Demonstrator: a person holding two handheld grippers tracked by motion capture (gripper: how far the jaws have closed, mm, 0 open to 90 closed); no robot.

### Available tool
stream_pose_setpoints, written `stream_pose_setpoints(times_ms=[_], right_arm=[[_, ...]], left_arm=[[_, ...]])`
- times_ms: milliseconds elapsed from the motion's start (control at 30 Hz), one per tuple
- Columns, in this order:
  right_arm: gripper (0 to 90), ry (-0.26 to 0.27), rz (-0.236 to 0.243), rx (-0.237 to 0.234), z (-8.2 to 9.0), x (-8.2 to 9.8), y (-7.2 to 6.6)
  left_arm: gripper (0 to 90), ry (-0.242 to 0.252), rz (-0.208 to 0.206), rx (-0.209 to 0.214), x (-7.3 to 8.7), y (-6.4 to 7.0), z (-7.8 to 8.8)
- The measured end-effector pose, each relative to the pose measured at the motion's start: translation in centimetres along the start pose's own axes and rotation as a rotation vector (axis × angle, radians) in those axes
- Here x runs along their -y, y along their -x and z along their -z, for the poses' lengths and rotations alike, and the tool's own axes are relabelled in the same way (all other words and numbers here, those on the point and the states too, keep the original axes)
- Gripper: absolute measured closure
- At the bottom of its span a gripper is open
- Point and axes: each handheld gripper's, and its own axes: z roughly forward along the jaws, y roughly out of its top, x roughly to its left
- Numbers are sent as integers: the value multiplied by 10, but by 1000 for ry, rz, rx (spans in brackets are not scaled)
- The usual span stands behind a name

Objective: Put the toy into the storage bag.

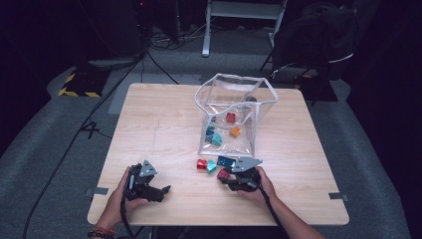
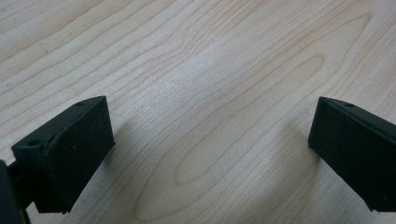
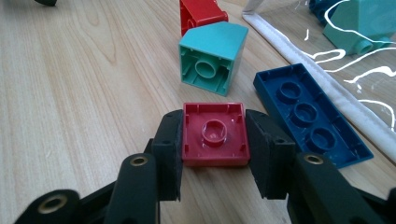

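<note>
My right gripper [image 3: 214,144] is shut on a dark red square brick [image 3: 214,135] that lies underside up on the wooden table, a pad pressed against each side. In the high view this gripper [image 1: 226,178] and its brick [image 1: 223,174] sit at the front, just right of centre. Close beyond lie a teal sloped brick [image 3: 214,56], a brighter red brick [image 3: 201,14] and a blue flat plate [image 3: 310,119]. My left gripper [image 1: 166,189] rests at the front left, its jaws wide open over bare wood [image 2: 210,149].
A clear plastic bag [image 1: 234,76] with a white zip rim stands open behind the loose bricks; inside it are a red brick [image 1: 231,117], an orange one [image 1: 235,132] and teal ones [image 1: 215,137]. The bag's edge [image 3: 299,56] runs just right of the blue plate.
</note>
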Motion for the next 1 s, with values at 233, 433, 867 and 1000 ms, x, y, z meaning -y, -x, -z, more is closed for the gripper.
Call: stream_pose_setpoints(times_ms=[233, 433, 867, 1000], right_arm=[[592, 19, -42, -13, 21, 4, 6], [592, 78, -60, -47, 56, 8, 18], [592, 128, -83, 105, 97, 7, 42], [592, 144, -94, 137, 105, 6, 49]], left_arm=[[4, 1, 0, 1, 0, 0, 0], [4, 0, 0, 1, 0, 0, 0], [4, 0, 0, 1, 0, 0, 0], [4, 0, 0, 1, 0, 0, 0]])
